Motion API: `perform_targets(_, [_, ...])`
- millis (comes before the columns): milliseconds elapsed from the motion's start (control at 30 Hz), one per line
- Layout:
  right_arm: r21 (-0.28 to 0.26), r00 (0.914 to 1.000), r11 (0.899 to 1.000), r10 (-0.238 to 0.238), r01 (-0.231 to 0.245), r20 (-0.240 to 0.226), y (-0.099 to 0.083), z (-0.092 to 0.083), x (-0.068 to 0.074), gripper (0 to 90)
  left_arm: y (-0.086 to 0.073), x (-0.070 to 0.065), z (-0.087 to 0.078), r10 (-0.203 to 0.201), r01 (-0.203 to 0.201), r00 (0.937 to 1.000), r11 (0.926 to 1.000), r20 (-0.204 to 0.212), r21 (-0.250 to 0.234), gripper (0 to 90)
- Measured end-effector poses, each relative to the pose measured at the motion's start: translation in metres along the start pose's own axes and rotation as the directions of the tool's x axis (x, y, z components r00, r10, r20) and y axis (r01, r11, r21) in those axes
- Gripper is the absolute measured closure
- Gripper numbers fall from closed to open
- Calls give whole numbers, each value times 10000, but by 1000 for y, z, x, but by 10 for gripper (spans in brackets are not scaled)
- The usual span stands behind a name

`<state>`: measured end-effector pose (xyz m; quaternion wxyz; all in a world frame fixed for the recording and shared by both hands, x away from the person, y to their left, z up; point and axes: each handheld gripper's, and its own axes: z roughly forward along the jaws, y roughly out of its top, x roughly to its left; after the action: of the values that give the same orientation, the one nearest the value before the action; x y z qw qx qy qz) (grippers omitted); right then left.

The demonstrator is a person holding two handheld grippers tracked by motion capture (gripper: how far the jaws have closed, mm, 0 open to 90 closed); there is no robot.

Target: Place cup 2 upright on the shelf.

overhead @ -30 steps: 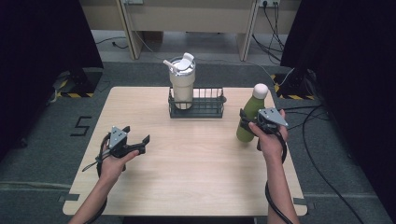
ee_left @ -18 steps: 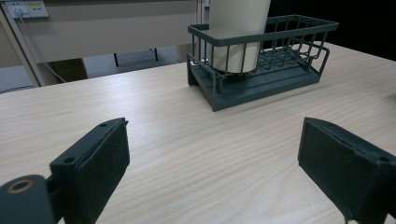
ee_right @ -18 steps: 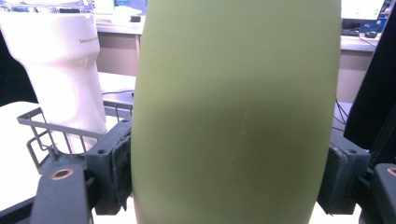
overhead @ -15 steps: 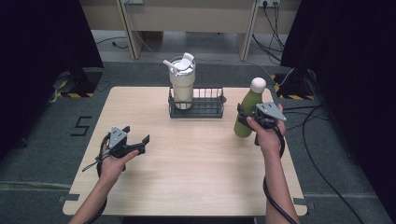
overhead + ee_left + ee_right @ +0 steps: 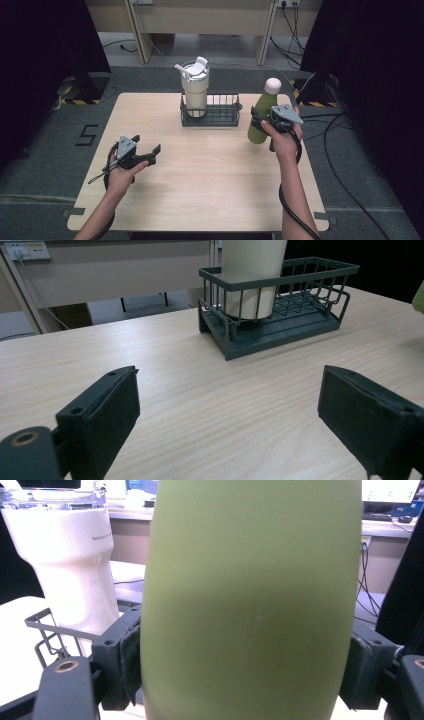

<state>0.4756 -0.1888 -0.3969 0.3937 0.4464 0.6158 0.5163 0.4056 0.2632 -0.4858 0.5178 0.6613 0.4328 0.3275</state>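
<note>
Evidently the right hand-held gripper (image 5: 261, 121) clamps the green bottle (image 5: 261, 117) upright beside the basket (image 5: 211, 116), probably to rack it by the tumbler (image 5: 195, 87); the left hand-held gripper (image 5: 150, 153) waits wide open, empty.

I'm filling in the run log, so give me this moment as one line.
right gripper: shut on green bottle with white cap | bottle: tilted, right of dark wire basket | cream tumbler: in basket, left end | left gripper: open, empty
</note>
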Motion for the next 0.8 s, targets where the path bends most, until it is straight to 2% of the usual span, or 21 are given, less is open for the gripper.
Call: perform_targets(800, [-98,10000,9999,-52,51,-58,17,16,8,221,0,1,0,-45,45,10000,10000,-4,-20,97])
